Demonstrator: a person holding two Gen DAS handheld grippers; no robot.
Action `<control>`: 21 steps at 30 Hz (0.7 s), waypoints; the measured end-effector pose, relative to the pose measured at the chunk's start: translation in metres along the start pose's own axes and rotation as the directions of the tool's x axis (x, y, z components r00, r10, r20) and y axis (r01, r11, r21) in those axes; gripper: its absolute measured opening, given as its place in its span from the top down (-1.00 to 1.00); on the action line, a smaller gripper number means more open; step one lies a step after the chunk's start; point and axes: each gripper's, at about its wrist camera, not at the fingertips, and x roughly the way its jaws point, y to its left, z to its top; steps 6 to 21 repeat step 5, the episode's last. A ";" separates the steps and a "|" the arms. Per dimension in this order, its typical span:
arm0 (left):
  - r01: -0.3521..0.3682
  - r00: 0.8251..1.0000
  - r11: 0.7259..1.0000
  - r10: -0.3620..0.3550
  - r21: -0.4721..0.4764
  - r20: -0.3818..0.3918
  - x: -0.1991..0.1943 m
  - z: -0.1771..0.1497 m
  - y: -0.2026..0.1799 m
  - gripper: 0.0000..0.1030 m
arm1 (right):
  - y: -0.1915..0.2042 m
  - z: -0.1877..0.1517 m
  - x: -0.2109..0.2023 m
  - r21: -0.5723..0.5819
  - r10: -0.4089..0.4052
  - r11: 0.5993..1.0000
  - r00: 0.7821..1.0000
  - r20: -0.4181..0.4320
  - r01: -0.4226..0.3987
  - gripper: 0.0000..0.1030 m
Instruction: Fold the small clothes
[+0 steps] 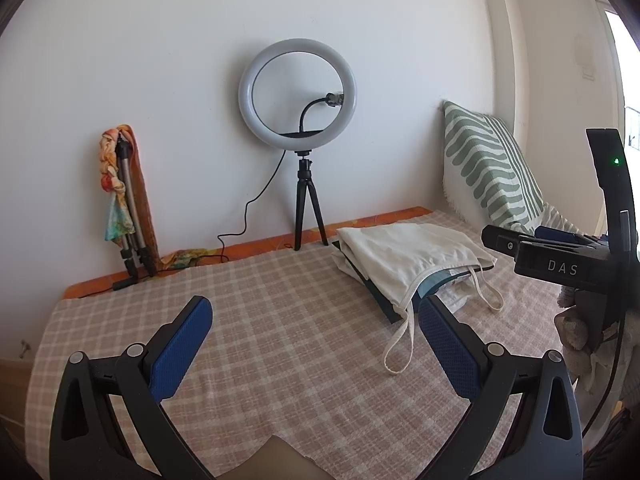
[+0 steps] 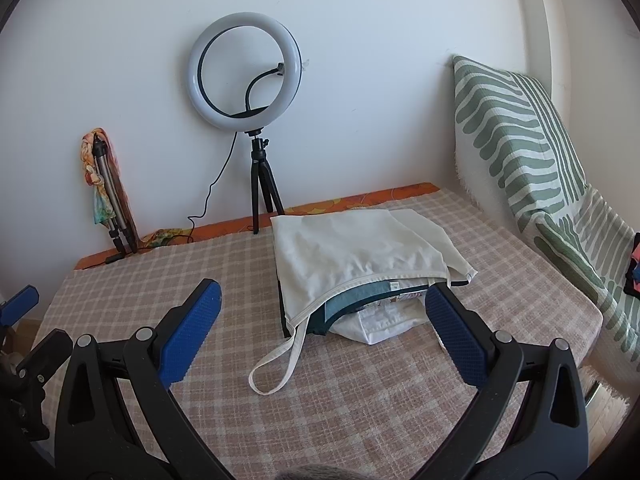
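Surface: bed/table covered w/ pink-beige checked cloth; orange patterned sheet is seen along far edge by wall. On the cloth, a pile of small clothes is stacked, white strappy top uppermost, one strap loop trailed toward the near edge. Ring light on mini tripod is stood at far edge. Folded tripod wrapped in scarf is leant at far-left corner. Green-striped cushion is propped far right.

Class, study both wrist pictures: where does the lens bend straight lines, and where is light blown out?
Left wrist view: the checked cloth bows near the frame edges, dark vignette fills the corners, and the window strip at far right is washed out. Right wrist view: the same bulge curves the striped cushion and wall corner; light is even, shadows soft.
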 end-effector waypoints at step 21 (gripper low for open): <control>-0.006 1.000 1.000 0.006 0.000 0.004 -0.001 -0.001 0.001 -0.99 | 0.000 0.000 0.001 -0.001 0.002 1.000 1.000 -0.001 -0.002 -1.00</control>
